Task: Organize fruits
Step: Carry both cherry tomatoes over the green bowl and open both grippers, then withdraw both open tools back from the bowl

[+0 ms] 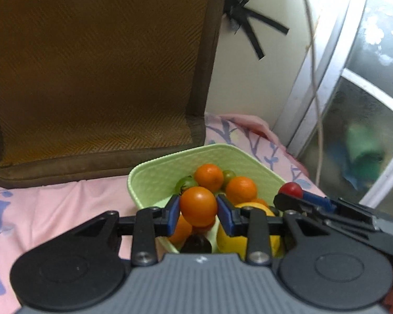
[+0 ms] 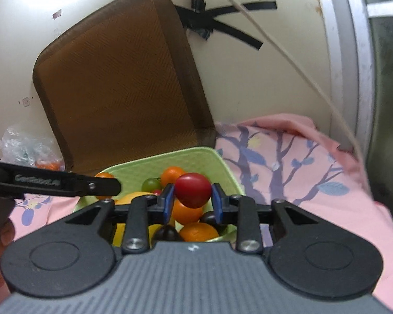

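Note:
A light green basket (image 1: 154, 175) (image 2: 133, 170) sits on the pink sheet, filled with oranges (image 1: 209, 177), green tomatoes (image 1: 186, 183), a yellow fruit (image 1: 233, 238) and dark plums (image 2: 166, 233). My left gripper (image 1: 198, 210) is shut on an orange tomato (image 1: 198, 205), held just above the basket's near side. My right gripper (image 2: 192, 198) is shut on a red tomato (image 2: 193, 189) over the basket. In the left wrist view the right gripper (image 1: 292, 192) comes in from the right with the red tomato (image 1: 290, 189). The left gripper's finger (image 2: 91, 184) crosses the right wrist view from the left.
A brown woven cushion (image 1: 91, 65) (image 2: 123, 83) leans against the wall behind the basket. The pink floral sheet (image 2: 288, 162) covers the surface. A window frame (image 1: 327, 83) and a white cable (image 2: 288, 49) stand on the right. A plastic bag (image 2: 23, 149) lies at the far left.

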`<state>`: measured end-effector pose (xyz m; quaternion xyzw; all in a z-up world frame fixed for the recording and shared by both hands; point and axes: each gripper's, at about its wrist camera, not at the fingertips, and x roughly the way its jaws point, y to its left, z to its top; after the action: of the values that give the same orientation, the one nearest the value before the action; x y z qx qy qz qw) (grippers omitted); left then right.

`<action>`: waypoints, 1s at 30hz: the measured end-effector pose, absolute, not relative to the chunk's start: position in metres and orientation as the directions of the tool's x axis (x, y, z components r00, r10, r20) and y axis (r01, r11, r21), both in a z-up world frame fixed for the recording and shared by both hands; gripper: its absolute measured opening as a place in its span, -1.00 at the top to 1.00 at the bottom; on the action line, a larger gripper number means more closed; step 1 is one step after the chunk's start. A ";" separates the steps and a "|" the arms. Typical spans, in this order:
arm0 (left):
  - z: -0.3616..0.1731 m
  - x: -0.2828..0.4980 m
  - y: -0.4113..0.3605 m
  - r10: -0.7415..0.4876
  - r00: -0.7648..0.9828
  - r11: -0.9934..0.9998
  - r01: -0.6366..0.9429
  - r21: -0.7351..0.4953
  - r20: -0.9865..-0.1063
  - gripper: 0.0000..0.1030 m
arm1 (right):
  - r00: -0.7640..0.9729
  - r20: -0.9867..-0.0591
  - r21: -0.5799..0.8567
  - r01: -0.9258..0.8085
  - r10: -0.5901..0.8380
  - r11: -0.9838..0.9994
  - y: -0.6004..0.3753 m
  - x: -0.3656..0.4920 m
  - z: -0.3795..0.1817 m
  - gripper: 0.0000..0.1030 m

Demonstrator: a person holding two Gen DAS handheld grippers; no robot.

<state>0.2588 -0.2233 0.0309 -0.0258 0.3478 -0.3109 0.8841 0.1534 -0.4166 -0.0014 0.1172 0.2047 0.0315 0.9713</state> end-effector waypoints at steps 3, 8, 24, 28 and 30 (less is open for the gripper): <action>0.026 0.260 -0.231 -0.559 0.572 0.807 0.542 -0.235 -0.600 0.11 | 0.926 -0.363 0.228 -0.024 0.107 0.973 -0.416 0.149 -0.003 -0.07; 0.032 0.250 -0.224 -0.545 0.597 0.824 0.514 -0.241 -0.589 0.04 | 0.951 -0.293 0.226 -0.031 0.098 0.974 -0.416 0.134 0.002 -0.16; 0.034 0.103 -0.167 -0.366 0.736 0.901 0.433 -0.019 -0.569 -0.70 | 0.952 -0.299 0.349 0.041 0.070 0.936 -0.374 0.018 -0.007 -0.70; 0.033 0.077 -0.156 -0.362 0.747 0.904 0.428 -0.014 -0.557 -0.99 | 0.935 -0.340 0.376 0.040 0.098 0.926 -0.353 -0.010 -0.013 -0.84; 0.034 0.065 -0.149 -0.353 0.759 0.909 0.416 -0.009 -0.548 -1.00 | 0.932 -0.350 0.386 0.054 0.092 0.921 -0.346 -0.020 -0.015 -0.87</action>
<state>0.0647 -0.1489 0.0335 0.0565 0.2802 -0.2052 0.9360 -0.0202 -0.3456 -0.0147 0.1984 0.1836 0.0100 0.9627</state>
